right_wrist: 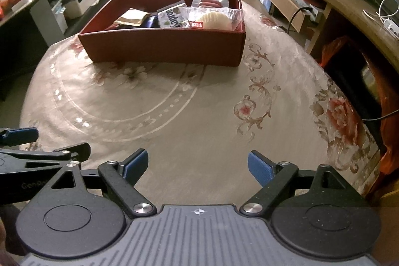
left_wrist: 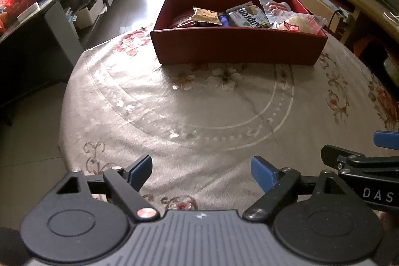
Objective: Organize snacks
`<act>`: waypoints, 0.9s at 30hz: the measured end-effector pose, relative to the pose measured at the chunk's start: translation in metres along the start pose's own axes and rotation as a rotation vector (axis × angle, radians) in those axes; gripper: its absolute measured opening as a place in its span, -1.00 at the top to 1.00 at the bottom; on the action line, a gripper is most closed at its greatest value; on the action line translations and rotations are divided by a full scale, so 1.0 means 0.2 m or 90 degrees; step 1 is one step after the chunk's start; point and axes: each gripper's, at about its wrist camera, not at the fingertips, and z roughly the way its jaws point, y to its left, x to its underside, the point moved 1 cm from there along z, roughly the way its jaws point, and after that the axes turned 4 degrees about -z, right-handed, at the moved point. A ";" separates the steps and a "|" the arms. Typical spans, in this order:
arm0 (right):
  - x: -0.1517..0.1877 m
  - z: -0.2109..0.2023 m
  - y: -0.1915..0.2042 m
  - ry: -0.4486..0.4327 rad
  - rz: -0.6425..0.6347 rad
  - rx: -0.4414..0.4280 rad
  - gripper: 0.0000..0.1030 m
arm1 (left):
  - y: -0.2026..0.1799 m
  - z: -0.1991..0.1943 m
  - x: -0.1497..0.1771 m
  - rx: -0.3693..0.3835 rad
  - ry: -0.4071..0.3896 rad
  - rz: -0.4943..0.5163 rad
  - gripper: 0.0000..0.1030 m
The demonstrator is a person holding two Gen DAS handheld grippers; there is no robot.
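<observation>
**Both grippers empty, snack box straight ahead across the table**

The red box (left_wrist: pixel 239 46) sits at the far side of the round table, on the flowered tablecloth (left_wrist: pixel 199 111), and it is already well stocked: a tan packet (left_wrist: pixel 205 16) towards its left, a green-and-white packet (left_wrist: pixel 247 14) in the middle, a clear bag of pale round snack (left_wrist: pixel 298 23) at its right end, and a clear pack of sausages (right_wrist: pixel 210 1) against the back wall. The box's long side runs across the view, its near wall facing the person.

Out from there, nothing but bare cloth between box and tools. I can't spot one loose snack on the table.

The left gripper (left_wrist: pixel 202 170) hangs over the near edge, blue pads spread wide, nothing between them. The right gripper (right_wrist: pixel 198 167) is just beside it, also spread and empty. Each peeks into the other's view.

The box lies ahead and well apart from both. It shows slightly right of centre for the left gripper and left of centre for the right, so neither looks clearly nearer. My guess: the sorting is about done.
</observation>
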 end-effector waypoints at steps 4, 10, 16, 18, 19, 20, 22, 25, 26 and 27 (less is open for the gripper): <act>0.03 -0.02 0.01 0.001 0.000 -0.004 -0.77 | 0.00 -0.02 0.03 -0.002 -0.001 0.008 -0.77; 0.09 -0.05 0.02 0.003 -0.002 -0.001 -0.77 | 0.00 -0.05 0.09 -0.002 -0.004 0.019 -0.77; 0.15 -0.09 0.03 0.001 -0.003 0.001 -0.77 | 0.00 -0.09 0.16 0.003 -0.002 0.021 -0.77; 0.17 -0.10 0.04 0.002 -0.005 0.005 -0.76 | 0.00 -0.10 0.19 0.006 -0.004 0.023 -0.77; 0.18 -0.11 0.05 0.001 -0.007 0.006 -0.76 | 0.00 -0.11 0.20 0.007 -0.006 0.026 -0.77; 0.20 -0.12 0.05 0.000 -0.008 0.007 -0.75 | 0.00 -0.12 0.21 0.007 -0.008 0.029 -0.77; 0.22 -0.14 0.06 -0.002 -0.009 0.006 -0.75 | 0.00 -0.13 0.23 0.008 -0.011 0.034 -0.76; 0.25 -0.16 0.06 -0.002 -0.007 0.006 -0.75 | 0.00 -0.15 0.25 0.007 -0.015 0.038 -0.76; 0.26 -0.16 0.06 -0.002 -0.006 0.006 -0.75 | 0.00 -0.15 0.25 0.006 -0.016 0.039 -0.75; 0.26 -0.16 0.06 -0.003 -0.006 0.007 -0.75 | 0.00 -0.16 0.25 0.005 -0.018 0.039 -0.75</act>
